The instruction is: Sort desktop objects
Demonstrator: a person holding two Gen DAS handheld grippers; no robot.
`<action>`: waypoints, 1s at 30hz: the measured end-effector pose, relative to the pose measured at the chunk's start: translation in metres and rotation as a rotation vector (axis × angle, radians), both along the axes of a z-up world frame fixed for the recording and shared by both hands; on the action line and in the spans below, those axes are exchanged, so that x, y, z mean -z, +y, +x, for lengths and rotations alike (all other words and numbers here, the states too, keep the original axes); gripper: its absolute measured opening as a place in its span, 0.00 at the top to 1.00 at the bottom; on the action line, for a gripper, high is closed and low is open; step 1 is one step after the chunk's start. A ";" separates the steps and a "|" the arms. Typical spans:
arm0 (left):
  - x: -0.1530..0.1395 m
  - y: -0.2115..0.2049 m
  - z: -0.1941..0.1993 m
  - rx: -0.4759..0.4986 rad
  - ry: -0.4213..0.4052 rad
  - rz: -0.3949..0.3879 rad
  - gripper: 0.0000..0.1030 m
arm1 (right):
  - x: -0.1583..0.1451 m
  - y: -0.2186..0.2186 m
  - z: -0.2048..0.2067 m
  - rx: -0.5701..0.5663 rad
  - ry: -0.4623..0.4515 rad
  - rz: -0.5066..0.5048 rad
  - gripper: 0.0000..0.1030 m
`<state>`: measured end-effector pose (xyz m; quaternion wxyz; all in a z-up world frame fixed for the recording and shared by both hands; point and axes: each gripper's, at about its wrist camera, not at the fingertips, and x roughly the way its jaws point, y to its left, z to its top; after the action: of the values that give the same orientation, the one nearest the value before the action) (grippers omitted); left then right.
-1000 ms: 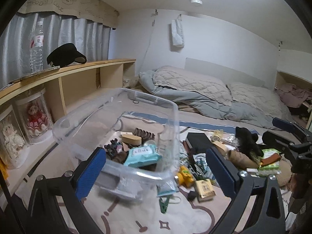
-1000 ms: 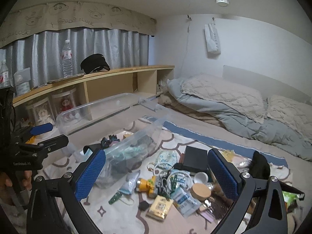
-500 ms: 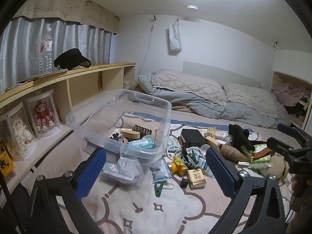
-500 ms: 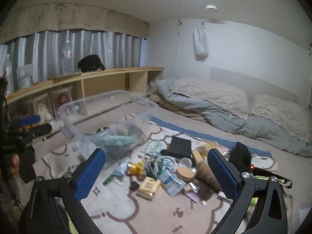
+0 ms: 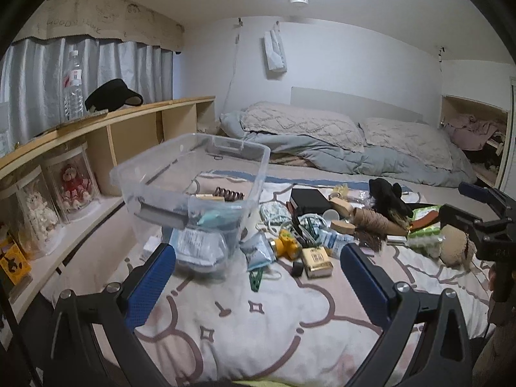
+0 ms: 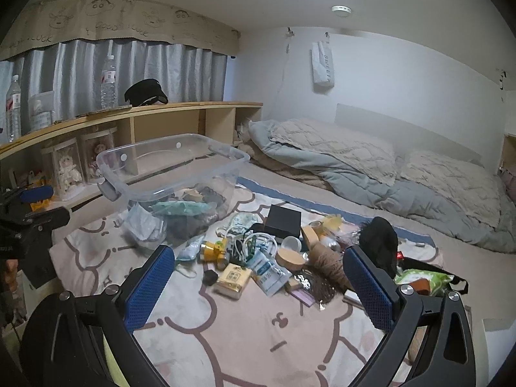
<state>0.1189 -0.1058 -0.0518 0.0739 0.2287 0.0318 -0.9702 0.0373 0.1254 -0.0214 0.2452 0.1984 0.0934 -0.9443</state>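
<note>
A clear plastic bin [image 5: 151, 190] sits tilted on the patterned blanket, with a teal packet and several small items inside. To its right lies a pile: a yellow toy [image 5: 285, 245], a yellow box [image 5: 317, 261], a black box [image 5: 308, 198], a twine cone [image 5: 371, 222] and a green clip [image 5: 256, 279]. My left gripper [image 5: 258, 274] is open and empty, short of the bin and pile. My right gripper [image 6: 258, 274] is also open and empty in front of the pile, near the yellow box [image 6: 233, 275]. The bin [image 6: 145, 177] is at its left.
A wooden shelf [image 5: 135, 109] runs along the left with a water bottle [image 5: 73, 87], a black cap and boxed dolls below. Folded quilts and pillows [image 5: 322, 129] lie at the back. A black plush [image 6: 377, 242] and a green wipes pack [image 6: 419, 279] lie at the right.
Both grippers have drawn back and up from the bin and pile, so everything looks smaller and farther off. Both have stayed open and empty.
</note>
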 end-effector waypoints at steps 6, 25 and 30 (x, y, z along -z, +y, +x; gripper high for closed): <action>0.005 0.002 0.006 -0.015 -0.017 0.013 0.00 | 0.005 0.011 0.007 -0.010 -0.005 -0.009 0.00; 0.007 0.015 0.016 -0.039 -0.020 -0.037 0.00 | 0.005 0.023 0.019 -0.026 -0.002 -0.017 0.00; 0.006 0.015 0.017 -0.039 -0.019 -0.037 0.00 | 0.005 0.024 0.020 -0.025 -0.003 -0.018 0.00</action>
<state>0.1358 -0.0905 -0.0582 0.0972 0.2360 0.0177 -0.9667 0.0568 0.1498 -0.0263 0.2587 0.1966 0.0870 -0.9417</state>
